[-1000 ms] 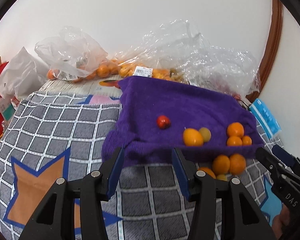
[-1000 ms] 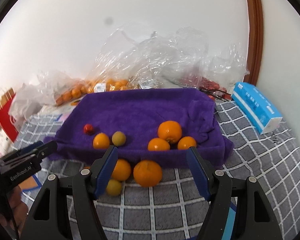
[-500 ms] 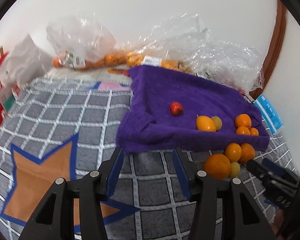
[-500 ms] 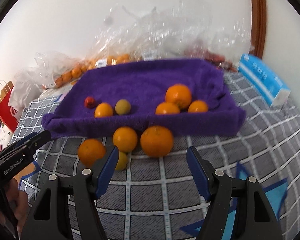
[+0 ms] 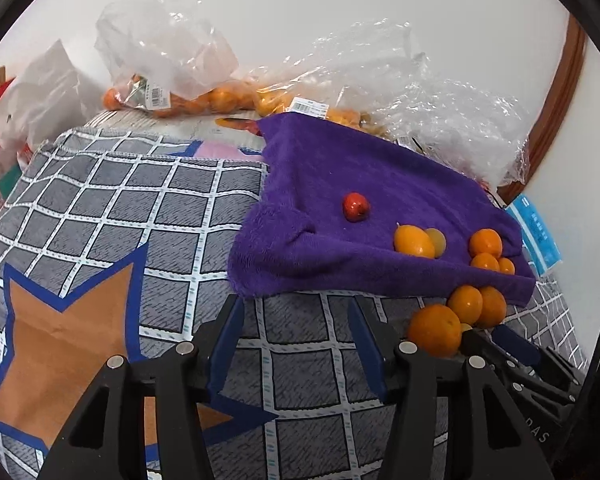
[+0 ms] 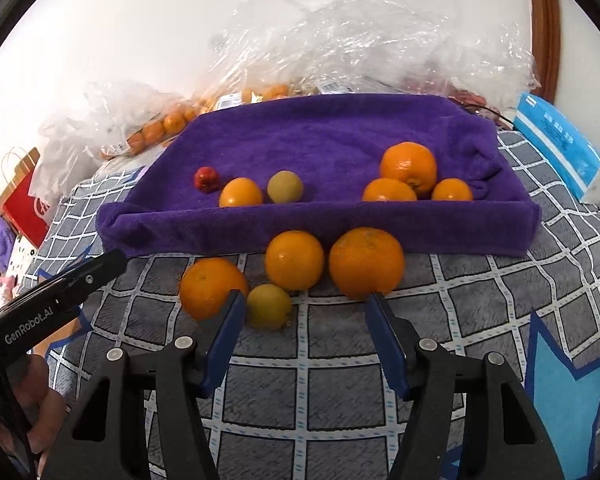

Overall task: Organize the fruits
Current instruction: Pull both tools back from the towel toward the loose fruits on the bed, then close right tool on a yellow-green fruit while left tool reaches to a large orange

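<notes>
A purple towel point(image 6: 340, 136) lies on the checked cloth point(image 6: 340, 380) and carries several oranges point(image 6: 408, 168), a yellow-green fruit point(image 6: 285, 187) and a small red fruit point(image 6: 206, 179). In front of it lie three oranges point(image 6: 294, 260) and a small yellowish fruit point(image 6: 269, 306). My right gripper point(image 6: 306, 298) points at this group with its jaws closing. The yellowish fruit sits just inside its left fingertip, and the pads press on nothing. My left gripper point(image 5: 296, 312) hovers over bare cloth before the towel's point(image 5: 360, 184) left corner, jaws opening, nothing between them.
Plastic bags of oranges point(image 5: 168, 92) and crumpled clear bags point(image 6: 340, 32) pile against the wall behind the towel. A blue tissue pack point(image 6: 560, 148) lies at the right and a red paper bag point(image 6: 24, 196) at the left. A hand point(image 6: 40, 412) holds the left gripper's handle.
Both grippers have come down and closer to the cloth. The right one now reaches the fruits in front of the towel, with narrower jaws. The left jaws stand slightly wider.
</notes>
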A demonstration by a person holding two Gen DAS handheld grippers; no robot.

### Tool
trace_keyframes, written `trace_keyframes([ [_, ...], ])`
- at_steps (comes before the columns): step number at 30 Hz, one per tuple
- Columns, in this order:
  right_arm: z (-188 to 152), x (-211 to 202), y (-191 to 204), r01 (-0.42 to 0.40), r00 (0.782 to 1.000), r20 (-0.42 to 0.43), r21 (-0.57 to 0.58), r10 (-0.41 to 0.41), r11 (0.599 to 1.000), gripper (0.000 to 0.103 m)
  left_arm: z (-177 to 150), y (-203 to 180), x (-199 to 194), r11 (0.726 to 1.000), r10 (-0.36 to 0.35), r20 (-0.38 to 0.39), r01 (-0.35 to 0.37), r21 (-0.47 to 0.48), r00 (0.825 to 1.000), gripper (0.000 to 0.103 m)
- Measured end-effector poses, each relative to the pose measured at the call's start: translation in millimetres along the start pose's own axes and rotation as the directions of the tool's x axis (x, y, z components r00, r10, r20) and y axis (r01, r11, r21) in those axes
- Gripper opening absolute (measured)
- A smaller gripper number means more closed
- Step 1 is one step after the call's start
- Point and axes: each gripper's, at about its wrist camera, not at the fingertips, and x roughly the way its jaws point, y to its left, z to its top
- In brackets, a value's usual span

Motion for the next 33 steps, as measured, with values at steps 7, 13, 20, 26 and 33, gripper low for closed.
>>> trace_keyframes([
  [7, 0.5, -2.6, -5.3, -0.012, 1.0, 0.0, 0.016, 0.012, 1.0, 0.046, -0.9, 4.0, 0.0, 1.0, 0.002, 0.006, -0.001, -0.024, 1.0, 0.052],
  [13, 1.2, -9.2, -7.2, -0.053, 0.999, 0.01, 0.022, 0.053, 0.998, 0.021, -2.1, 1.1, 2.7, 1.0, 0.0, -0.005, 0.0, -0.011, 1.0, 0.053],
  [20, -1.7, -3.6, -1.2, -0.078, 0.996, -0.031, 0.027, 0.079, 0.997, 0.021, -1.9, 1.3, 3.9, 1.0, 0.0, -0.007, 0.0, -0.013, 1.0, 0.053],
  [26, -1.1, 2.9, 3.7, -0.088, 0.995, -0.036, 0.027, 0.089, 0.996, 0.026, -1.8, 3.5, 5.4, 1.0, -0.011, -0.012, 0.01, -0.025, 1.0, 0.054],
  [33, 3.8, 11.5, 8.2, -0.069, 0.997, -0.043, 0.009, 0.069, 0.998, 0.025, -2.5, 4.4, 4.8, 0.999, -0.019, -0.01, 0.019, -0.029, 1.0, 0.054],
])
